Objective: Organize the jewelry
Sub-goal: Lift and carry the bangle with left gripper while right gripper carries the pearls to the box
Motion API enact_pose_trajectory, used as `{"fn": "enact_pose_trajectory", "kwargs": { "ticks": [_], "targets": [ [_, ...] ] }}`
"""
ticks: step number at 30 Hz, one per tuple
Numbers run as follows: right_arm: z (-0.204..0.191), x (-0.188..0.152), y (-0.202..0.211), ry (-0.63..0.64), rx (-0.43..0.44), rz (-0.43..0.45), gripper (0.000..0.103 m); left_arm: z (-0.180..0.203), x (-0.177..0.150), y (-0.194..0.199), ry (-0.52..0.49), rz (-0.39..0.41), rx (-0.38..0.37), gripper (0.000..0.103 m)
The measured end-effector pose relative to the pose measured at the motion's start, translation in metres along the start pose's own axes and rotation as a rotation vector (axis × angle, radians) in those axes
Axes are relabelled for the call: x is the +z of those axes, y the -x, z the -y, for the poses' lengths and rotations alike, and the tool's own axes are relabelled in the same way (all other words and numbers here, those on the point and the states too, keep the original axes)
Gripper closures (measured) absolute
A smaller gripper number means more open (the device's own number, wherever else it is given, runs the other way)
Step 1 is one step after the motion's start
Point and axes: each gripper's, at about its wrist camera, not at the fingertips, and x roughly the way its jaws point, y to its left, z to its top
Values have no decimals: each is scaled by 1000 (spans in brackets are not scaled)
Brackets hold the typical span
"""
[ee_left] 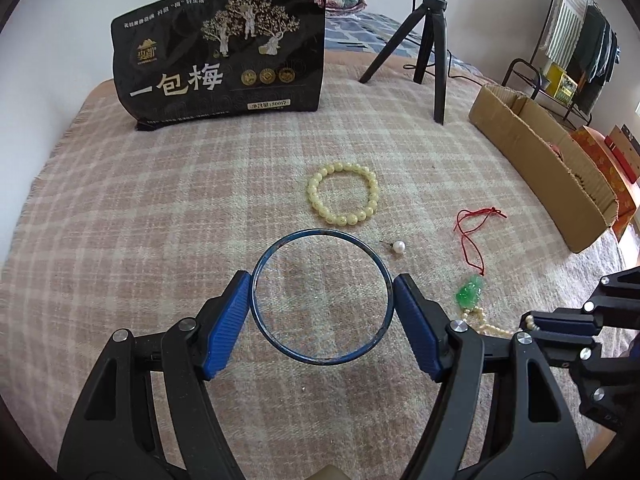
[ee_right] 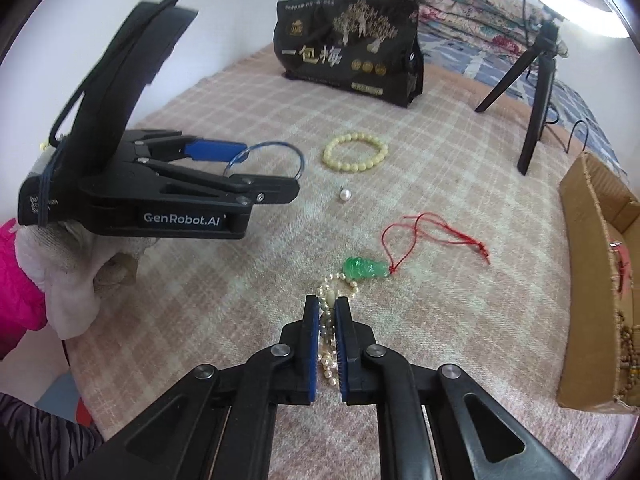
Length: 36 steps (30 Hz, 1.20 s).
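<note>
My left gripper point(ee_left: 321, 294) is shut on a thin blue bangle point(ee_left: 256, 268), its blue pads pressing the ring's two sides, held above the blanket. It also shows in the right wrist view point(ee_right: 264, 168), with the bangle point(ee_right: 298, 156). My right gripper point(ee_right: 327, 306) is shut on a pearl necklace point(ee_right: 329, 330) that hangs between its pads. On the blanket lie a yellow bead bracelet point(ee_left: 343, 193), a single pearl stud point(ee_left: 399, 246) and a green jade pendant point(ee_left: 471, 290) on a red cord point(ee_left: 470, 236).
A checked pink blanket point(ee_left: 140, 208) covers the bed. A black snack bag point(ee_left: 220, 52) stands at the back. A black tripod point(ee_left: 424, 36) with a ring light stands behind. An open cardboard box point(ee_left: 548, 160) holding beads lies at the right edge.
</note>
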Motion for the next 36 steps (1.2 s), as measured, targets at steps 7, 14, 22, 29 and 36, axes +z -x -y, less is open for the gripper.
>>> {"fn": "enact_pose_trajectory", "kwargs": {
  "ticks": [7,14,22,29,36],
  "targets": [
    [0,7,36,-24,-9,75,98,5,4,25,-15,38,0,29],
    [0,12,76,-37,-28,149,98,16,7,51,-34,77,-7,29],
    [9,10,120,-62,-61,212,98,36,9,76,-65,113,-23,29],
    [23,5,155,-79,-108,253,98,56,15,87,-91,131,-54,29],
    [52,-1,190,-123,-166,292,98,78,26,90,-110,145,-85,29]
  ]
}}
